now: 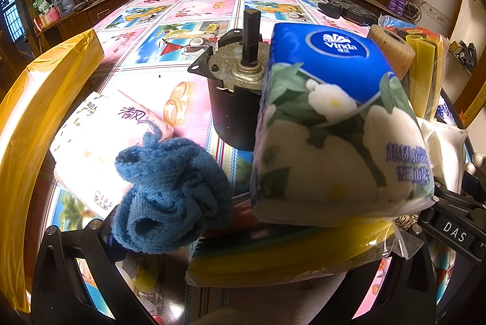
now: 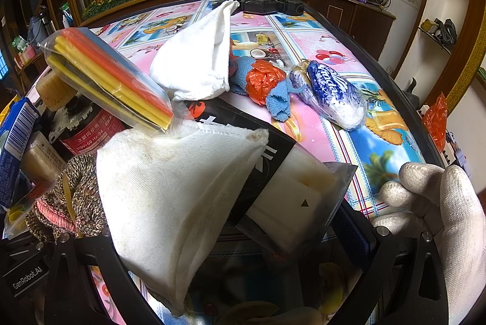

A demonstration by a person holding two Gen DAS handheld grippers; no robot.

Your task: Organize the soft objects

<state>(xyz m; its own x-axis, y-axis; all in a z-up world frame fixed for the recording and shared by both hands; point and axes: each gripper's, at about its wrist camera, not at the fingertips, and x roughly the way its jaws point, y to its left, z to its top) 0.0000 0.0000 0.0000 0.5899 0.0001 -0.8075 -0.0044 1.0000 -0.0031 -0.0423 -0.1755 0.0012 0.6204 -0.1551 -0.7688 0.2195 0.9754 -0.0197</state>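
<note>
From the left wrist view, the left gripper (image 1: 237, 258) sits low over the patterned table (image 1: 152, 67), its fingers spread wide apart and holding nothing. A crumpled blue cloth (image 1: 170, 197) lies just beside, perhaps against, the left finger (image 1: 76, 258), resting partly on a pale tissue pack (image 1: 91, 149). A blue flowered tissue pack (image 1: 334, 127) stands to the right on a yellow packet (image 1: 288, 252). Behind them is a black motor (image 1: 237, 88), a hard thing that does not belong with the soft ones. The step in hand looks like sorting: the cloth seems the nearest soft thing to take, and that calls for moving the claw left and closing on the cloth without catching the pack under it. Open room lies on the far table beyond the motor; a yellow box (image 1: 45, 100) walls the left side.

From the right wrist view, the right gripper (image 2: 240, 252) has a folded white cloth (image 2: 170, 203) between its fingers, though the contact points are hidden, so I cannot tell whether it is gripped or only lying there. A gloved hand (image 2: 437, 209) rests at the right. A bag of coloured sticks (image 2: 112, 82) leans over the cloth. Farther off lie a second white cloth (image 2: 200, 61), a blue towel with an orange bag (image 2: 267, 85), and a wrapped tissue roll (image 2: 334, 94). The table edge curves close on the right, so free space is the strip behind the roll.
</note>
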